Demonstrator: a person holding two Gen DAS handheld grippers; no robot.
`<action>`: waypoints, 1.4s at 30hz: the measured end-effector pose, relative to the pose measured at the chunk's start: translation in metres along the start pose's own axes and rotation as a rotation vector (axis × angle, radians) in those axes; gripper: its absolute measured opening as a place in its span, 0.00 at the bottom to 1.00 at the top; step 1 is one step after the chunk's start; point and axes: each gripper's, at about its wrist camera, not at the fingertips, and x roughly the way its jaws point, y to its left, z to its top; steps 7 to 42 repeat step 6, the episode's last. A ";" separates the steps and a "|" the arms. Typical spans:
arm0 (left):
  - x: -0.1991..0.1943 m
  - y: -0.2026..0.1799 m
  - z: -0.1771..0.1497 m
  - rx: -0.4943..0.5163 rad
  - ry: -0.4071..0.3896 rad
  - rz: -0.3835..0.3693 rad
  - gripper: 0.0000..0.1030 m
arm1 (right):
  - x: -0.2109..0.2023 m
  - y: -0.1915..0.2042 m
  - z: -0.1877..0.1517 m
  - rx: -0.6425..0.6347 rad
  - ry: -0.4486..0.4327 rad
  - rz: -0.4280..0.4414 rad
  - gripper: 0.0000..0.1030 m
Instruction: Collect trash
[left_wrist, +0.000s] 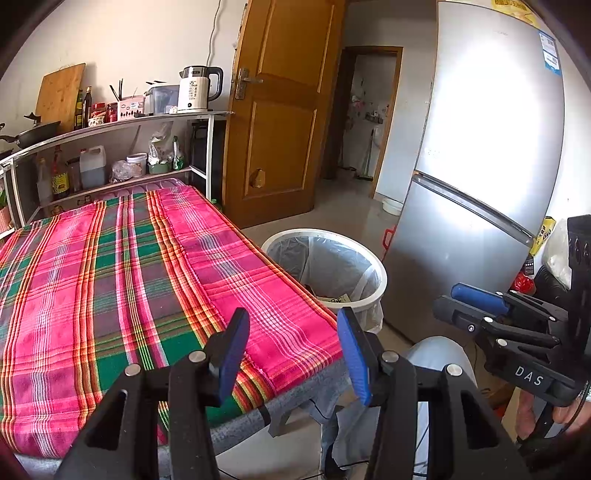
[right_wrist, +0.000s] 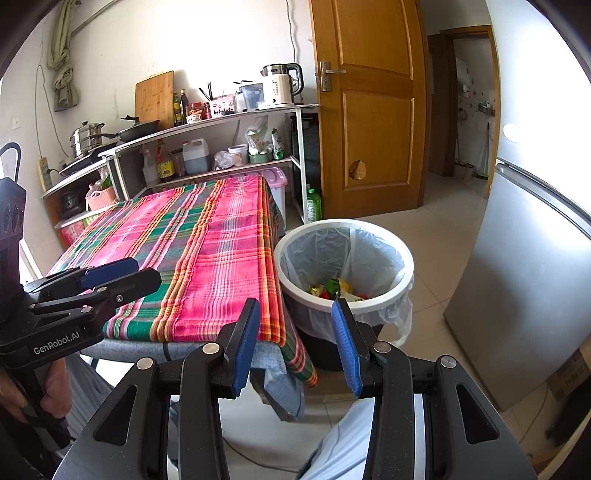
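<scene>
A white bin (left_wrist: 373, 266) (right_wrist: 345, 223) with a clear liner stands on the floor at the right corner of the table. Colourful wrappers (right_wrist: 334, 288) lie at its bottom. A pink and green plaid cloth (left_wrist: 110, 277) (right_wrist: 207, 240) covers the table. My left gripper (left_wrist: 291, 321) (right_wrist: 147, 273) hovers open over the cloth's near edge, with nothing between its blue pads. My right gripper (right_wrist: 295, 308) (left_wrist: 448, 301) is open too and holds nothing. It sits near the table corner, just short of the bin.
A silver fridge (left_wrist: 480, 147) (right_wrist: 524, 295) rises right of the bin. Behind the table a shelf (left_wrist: 122, 125) (right_wrist: 221, 118) carries a kettle, bottles and pans. A wooden door (left_wrist: 280, 110) (right_wrist: 369, 110) stands open. The person's trouser leg (left_wrist: 436, 354) (right_wrist: 351, 435) shows below the grippers.
</scene>
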 end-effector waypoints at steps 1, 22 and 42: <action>0.000 0.000 0.000 0.001 0.000 -0.002 0.50 | 0.000 0.000 0.000 0.000 0.000 0.000 0.40; 0.000 -0.002 -0.001 0.008 -0.002 -0.003 0.50 | 0.000 0.000 0.000 0.000 0.000 0.000 0.40; 0.000 -0.002 -0.001 0.008 -0.002 -0.003 0.50 | 0.000 0.000 0.000 0.000 0.000 0.000 0.40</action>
